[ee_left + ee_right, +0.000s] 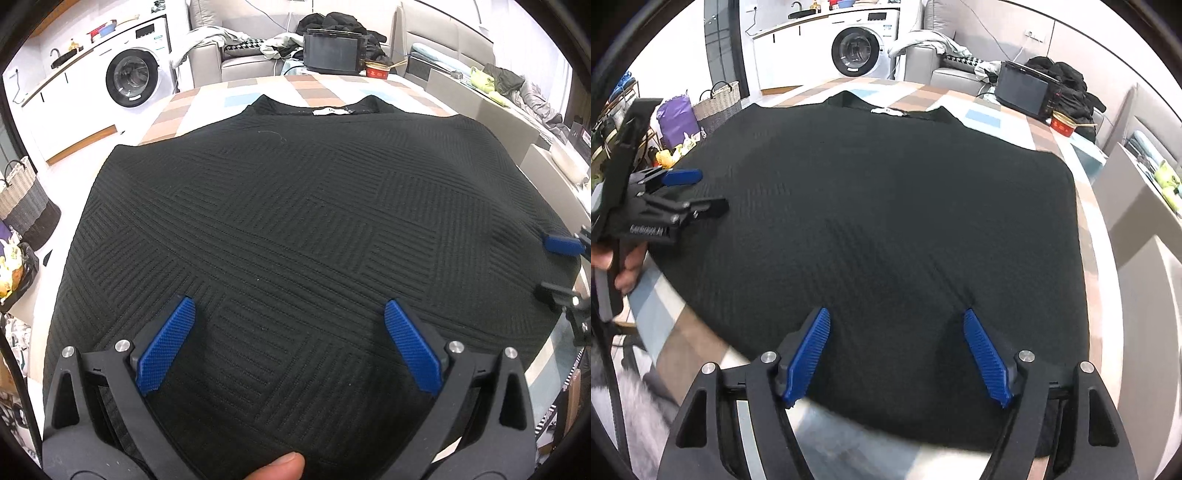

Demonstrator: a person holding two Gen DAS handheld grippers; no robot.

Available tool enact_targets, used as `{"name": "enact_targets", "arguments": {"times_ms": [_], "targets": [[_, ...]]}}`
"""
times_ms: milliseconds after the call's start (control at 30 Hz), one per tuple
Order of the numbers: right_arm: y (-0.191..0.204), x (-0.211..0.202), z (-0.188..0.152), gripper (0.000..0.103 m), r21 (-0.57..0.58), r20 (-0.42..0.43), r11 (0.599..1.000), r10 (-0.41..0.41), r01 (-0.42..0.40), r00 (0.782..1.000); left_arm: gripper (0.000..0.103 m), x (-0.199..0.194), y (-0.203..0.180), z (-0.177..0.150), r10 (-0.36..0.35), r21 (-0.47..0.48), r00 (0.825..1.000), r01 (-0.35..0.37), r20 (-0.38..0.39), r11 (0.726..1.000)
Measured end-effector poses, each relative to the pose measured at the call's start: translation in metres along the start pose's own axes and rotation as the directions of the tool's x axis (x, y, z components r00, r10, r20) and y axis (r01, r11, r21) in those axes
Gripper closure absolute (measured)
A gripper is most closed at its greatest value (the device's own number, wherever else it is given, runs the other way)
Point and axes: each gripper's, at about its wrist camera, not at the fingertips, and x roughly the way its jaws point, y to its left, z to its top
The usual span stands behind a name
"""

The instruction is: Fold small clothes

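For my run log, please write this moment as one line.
stage: before fold | black garment: spread flat on checked table, collar far | left hand-held gripper: open above hem | right hand-held gripper: open above hem

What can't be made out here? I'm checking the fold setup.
- Black ribbed knit garment: near hem cut off by the left gripper body, left wrist view.
- White neck label: text too small.
- Right gripper: near table edge motion-blurred, right wrist view.
- Sleeves: not visible.

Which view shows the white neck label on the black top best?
The left wrist view: the white label sits sharp and centred at the collar of the black top. The right wrist view shows it too, but smaller and blurrier.
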Motion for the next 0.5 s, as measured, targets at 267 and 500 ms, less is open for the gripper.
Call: {"name": "enact_targets", "arguments": {"times_ms": [267,500], "targets": [[0.016,-0.013,0.005,0.026,0.000,0.029,1.000,0.011,-0.011,1.000,0.001,-0.026,-0.031,-0.013,-0.120,0.056,0.992,0.119,0.029,0.991],[0.032,0.010,0.017,0.025,0.018,0.043,0.999,0.031,-0.031,0.999,0.001,-0.020,-0.048,-0.021,-0.069,0.126,0.998,0.070,-0.009,0.990]]}}
